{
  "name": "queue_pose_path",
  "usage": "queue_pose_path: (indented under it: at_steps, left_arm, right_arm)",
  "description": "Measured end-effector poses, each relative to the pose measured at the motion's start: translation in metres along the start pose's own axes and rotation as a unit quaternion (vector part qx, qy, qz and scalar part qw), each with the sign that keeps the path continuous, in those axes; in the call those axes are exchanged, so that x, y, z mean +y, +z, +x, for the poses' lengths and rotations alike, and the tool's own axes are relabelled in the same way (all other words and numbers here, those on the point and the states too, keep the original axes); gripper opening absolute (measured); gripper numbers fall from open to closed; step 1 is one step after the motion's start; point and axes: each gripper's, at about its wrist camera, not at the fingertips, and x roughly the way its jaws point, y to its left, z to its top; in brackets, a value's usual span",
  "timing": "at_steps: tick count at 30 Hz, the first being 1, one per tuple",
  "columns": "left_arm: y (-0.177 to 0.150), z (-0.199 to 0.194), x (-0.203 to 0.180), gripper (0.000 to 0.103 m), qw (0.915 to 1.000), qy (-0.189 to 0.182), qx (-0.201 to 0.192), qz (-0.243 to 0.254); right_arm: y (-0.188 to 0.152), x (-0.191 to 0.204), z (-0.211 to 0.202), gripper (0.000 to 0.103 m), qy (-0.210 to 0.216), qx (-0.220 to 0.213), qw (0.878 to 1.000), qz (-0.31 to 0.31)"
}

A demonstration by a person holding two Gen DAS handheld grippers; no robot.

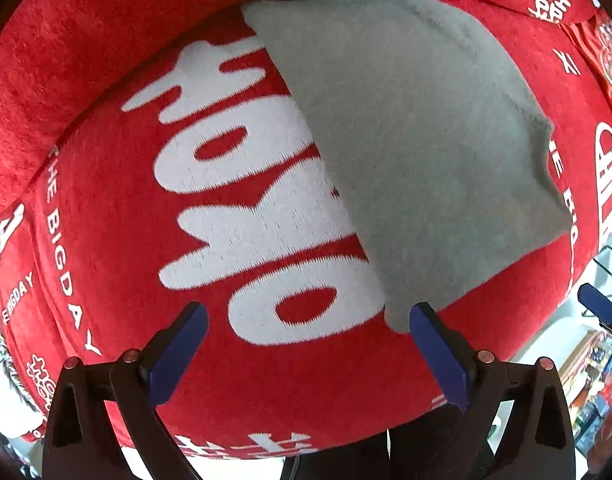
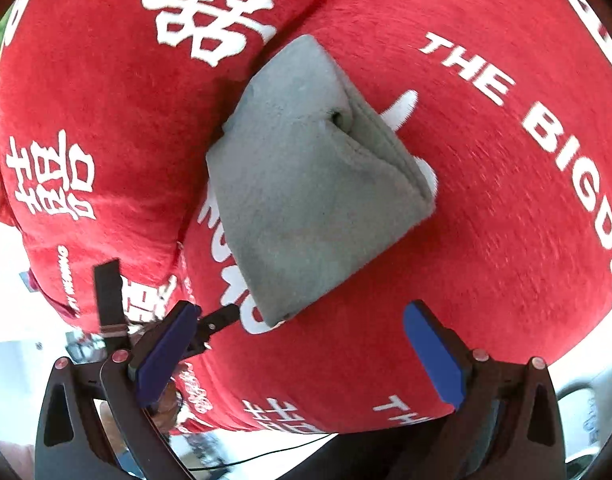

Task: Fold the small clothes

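The grey cloth (image 2: 314, 184) lies already folded into a compact, layered wedge on the red cushion (image 2: 506, 200), across the big white lettering and close to the seam where a second red cushion (image 2: 86, 100) butts up. I judge it soft, fleecy and light: it will sag from any single pinch, and the stacked layers could slide apart if I lift only the top one. The thick folded edge on its right side in the right wrist view looks the firmest place to bite, taking all layers together; the near corner (image 1: 398, 320) is the easier reach for me but thinner. There is a small dark pucker near the top fold, and I cannot tell whether it is a hole or just a crease.

My left gripper (image 1: 306, 320) hangs with its tongs wide apart, holding nothing, its right pad just beside that near corner. My right gripper (image 2: 302, 320) is likewise spread and empty, the cloth's near corner between its tips. The plush cover beneath will grip the fleece, so dragging it would likely bunch it.
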Motion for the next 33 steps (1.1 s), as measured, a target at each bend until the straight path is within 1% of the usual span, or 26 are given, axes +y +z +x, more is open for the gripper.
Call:
queue_pose_path:
  at_steps: [1,5,8,9,11,15,18,21,24,26,29,33]
  left_arm:
    - [-0.001,0.002,-0.004,0.101,1.0000,-0.005,0.003,0.006]
    - [-0.008,0.001,-0.013,0.101,0.9996,-0.005,0.002,0.027]
    - [-0.010,0.004,-0.017,0.101,0.9997,-0.009,0.002,0.024]
    - [-0.016,0.010,-0.023,0.101,0.9997,-0.009,0.003,0.022]
    - [-0.016,0.014,-0.029,0.101,0.9998,-0.008,0.005,0.015]
    - [-0.013,0.022,-0.030,0.101,0.9999,-0.007,0.006,0.007]
    - [-0.009,0.025,-0.032,0.101,1.0000,-0.007,0.003,-0.005]
    - [-0.004,0.023,-0.030,0.101,0.9998,-0.007,0.002,-0.021]
    - [0.005,0.022,-0.030,0.101,0.9994,0.000,-0.001,-0.035]
    - [0.013,0.022,-0.034,0.101,0.9990,0.007,-0.002,-0.044]
    - [0.029,0.015,-0.038,0.101,0.9989,0.010,-0.004,-0.047]
    - [0.046,0.011,-0.052,0.101,0.9991,0.015,-0.015,-0.035]
  right_arm:
    - [-0.002,-0.003,-0.002,0.103,0.003,-0.006,1.000,0.006]
    - [-0.010,-0.012,-0.008,0.103,0.006,-0.023,0.999,0.023]
    - [-0.015,-0.019,-0.014,0.103,0.013,-0.031,0.999,0.038]
    - [-0.016,-0.021,-0.018,0.103,0.015,-0.036,0.998,0.042]
    - [-0.018,-0.024,-0.022,0.103,0.006,-0.037,0.998,0.046]
    - [-0.016,-0.034,-0.023,0.103,0.014,-0.027,0.998,0.061]
    - [-0.005,-0.040,-0.023,0.103,0.007,-0.011,0.998,0.068]
    - [0.009,-0.040,-0.019,0.103,0.020,-0.003,0.997,0.069]
    - [0.028,-0.035,-0.018,0.103,0.022,0.003,0.998,0.058]
    - [0.044,-0.028,-0.019,0.103,0.012,0.006,0.999,0.040]
    - [0.063,-0.022,-0.022,0.103,0.000,0.013,1.000,0.024]
    - [0.090,-0.021,-0.026,0.103,-0.007,0.020,1.000,0.010]
